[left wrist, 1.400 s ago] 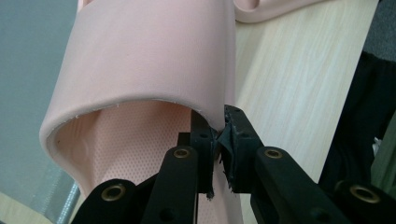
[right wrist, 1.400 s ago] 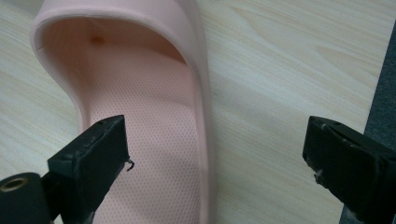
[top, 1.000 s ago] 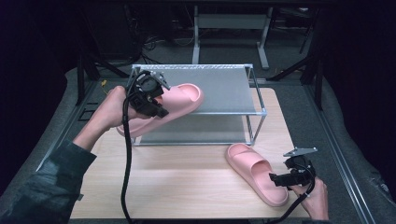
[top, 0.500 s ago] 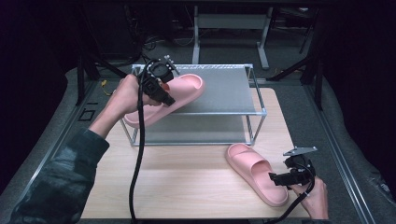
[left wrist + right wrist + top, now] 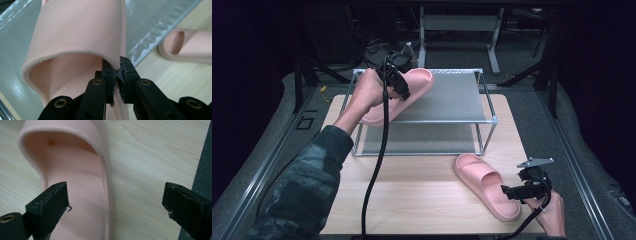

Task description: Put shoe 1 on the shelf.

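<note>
A pink slipper (image 5: 404, 95) hangs tilted over the left end of the grey rack's top shelf (image 5: 452, 97), toe toward the back. My left gripper (image 5: 403, 92) is shut on the edge of its strap; in the left gripper view the jaws pinch that strap edge (image 5: 117, 65) of the slipper (image 5: 80, 32). The second pink slipper (image 5: 486, 185) lies flat on the wooden table near the front right. My right gripper (image 5: 511, 191) stands open beside its heel; in the right gripper view one fingertip (image 5: 51, 201) is over the slipper's (image 5: 75, 177) footbed and the other over bare wood.
The two-tier metal rack (image 5: 484, 135) stands at the back of the wooden table (image 5: 412, 200), its lower shelf bare. A black cable (image 5: 374, 175) trails from the left gripper across the table. Dark floor and metal rails surround the table. The second slipper (image 5: 190, 47) shows in the left gripper view.
My left hand has carried the held slipper rightward and farther back over the rack's top shelf. The right gripper and the slipper on the table have stayed put.
</note>
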The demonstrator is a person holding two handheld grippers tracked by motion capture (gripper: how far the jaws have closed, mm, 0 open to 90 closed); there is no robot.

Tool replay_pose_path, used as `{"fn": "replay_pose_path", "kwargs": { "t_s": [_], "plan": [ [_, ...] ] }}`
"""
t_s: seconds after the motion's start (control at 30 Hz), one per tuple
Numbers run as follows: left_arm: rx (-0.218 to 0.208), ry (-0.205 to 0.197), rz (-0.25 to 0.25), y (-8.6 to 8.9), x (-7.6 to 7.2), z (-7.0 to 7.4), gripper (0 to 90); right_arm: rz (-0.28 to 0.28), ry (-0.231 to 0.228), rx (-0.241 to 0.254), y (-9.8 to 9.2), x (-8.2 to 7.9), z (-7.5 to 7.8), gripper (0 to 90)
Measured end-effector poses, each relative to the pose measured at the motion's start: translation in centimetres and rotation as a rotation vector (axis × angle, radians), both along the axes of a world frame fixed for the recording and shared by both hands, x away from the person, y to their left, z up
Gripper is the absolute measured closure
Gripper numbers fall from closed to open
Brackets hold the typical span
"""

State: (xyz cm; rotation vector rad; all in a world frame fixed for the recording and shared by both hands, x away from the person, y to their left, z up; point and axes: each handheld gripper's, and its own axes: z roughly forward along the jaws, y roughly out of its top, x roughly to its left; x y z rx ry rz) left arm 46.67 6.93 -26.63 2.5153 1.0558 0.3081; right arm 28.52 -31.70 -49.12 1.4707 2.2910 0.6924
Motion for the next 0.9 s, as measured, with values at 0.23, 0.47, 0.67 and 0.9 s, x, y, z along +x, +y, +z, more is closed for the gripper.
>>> {"fn": "replay_pose_path", "kwargs": {
  "t_s": [0.23, 0.47, 0.67, 0.9],
  "plan": [
    [-0.055, 0.007, 0.149, -0.7, 2.2, -0.2, 83.8, 0.003, -0.006, 0.008, -0.1, -0.3, 0.0, 6.2],
    [-0.025, -0.004, 0.267, -1.8, 3.7, -0.4, 84.1, -0.002, -0.007, 0.018, -0.3, -0.5, -0.3, 6.3],
    [-0.032, 0.017, 0.367, -2.1, 4.9, -1.6, 84.3, 0.000, 0.002, 0.022, -0.7, -0.7, -0.1, 6.3],
    [-0.074, 0.027, 0.451, -2.5, 5.8, -2.4, 84.2, -0.004, -0.015, 0.020, -0.9, -1.1, -0.2, 6.4]
  ]
}}
